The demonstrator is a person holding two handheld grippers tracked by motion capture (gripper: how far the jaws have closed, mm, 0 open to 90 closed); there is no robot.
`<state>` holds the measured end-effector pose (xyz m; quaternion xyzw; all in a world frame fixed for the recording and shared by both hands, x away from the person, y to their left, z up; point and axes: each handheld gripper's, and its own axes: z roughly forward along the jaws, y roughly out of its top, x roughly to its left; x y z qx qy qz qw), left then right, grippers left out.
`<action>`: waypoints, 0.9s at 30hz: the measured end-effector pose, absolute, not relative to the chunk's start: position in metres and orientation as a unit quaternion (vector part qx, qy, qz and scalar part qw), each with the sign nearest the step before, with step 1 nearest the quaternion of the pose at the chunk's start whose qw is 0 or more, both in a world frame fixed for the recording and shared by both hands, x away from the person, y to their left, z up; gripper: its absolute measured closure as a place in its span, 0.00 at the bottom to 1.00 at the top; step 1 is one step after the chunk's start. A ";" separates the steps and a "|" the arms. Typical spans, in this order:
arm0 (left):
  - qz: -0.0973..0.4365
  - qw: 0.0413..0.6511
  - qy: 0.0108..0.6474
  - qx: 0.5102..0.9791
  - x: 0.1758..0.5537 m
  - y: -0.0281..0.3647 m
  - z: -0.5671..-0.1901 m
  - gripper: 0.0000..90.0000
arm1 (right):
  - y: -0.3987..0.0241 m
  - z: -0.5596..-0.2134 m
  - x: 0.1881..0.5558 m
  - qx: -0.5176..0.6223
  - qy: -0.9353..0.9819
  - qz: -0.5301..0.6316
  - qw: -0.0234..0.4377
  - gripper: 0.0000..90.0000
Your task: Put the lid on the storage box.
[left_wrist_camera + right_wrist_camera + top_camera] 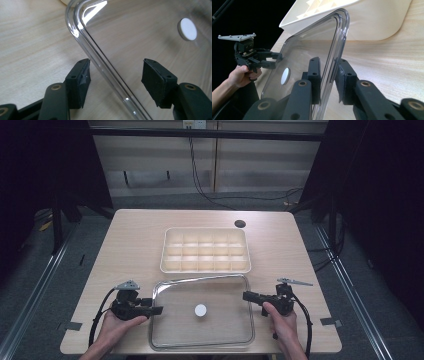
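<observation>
A clear rectangular lid with a white round knob at its middle lies on the wooden table, near the front edge. My left gripper is open at the lid's left rim. In the left gripper view the rim runs between the spread jaws of this gripper and neither pad touches it; the knob shows farther in. My right gripper is at the lid's right rim. In the right gripper view its jaws are shut on the lid's edge.
A cream box with several compartments stands just behind the lid, almost touching it. A dark round hole sits in the table behind the box. Bare wood lies left and right of both. The floor drops off beyond the table edges.
</observation>
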<state>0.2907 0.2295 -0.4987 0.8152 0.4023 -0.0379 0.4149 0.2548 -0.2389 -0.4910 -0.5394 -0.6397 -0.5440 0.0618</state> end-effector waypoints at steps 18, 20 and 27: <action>-0.052 0.447 0.392 0.803 0.287 0.234 -0.485 0.60 | -0.237 -0.490 0.253 -0.545 -0.654 -0.524 0.039 0.83; -0.052 0.447 0.393 0.802 0.287 0.234 -0.485 0.60 | -0.237 -0.490 0.253 -0.544 -0.655 -0.522 0.037 0.82; -0.050 0.456 0.387 0.800 0.287 0.235 -0.480 0.63 | -0.236 -0.485 0.251 -0.542 -0.659 -0.521 0.020 0.81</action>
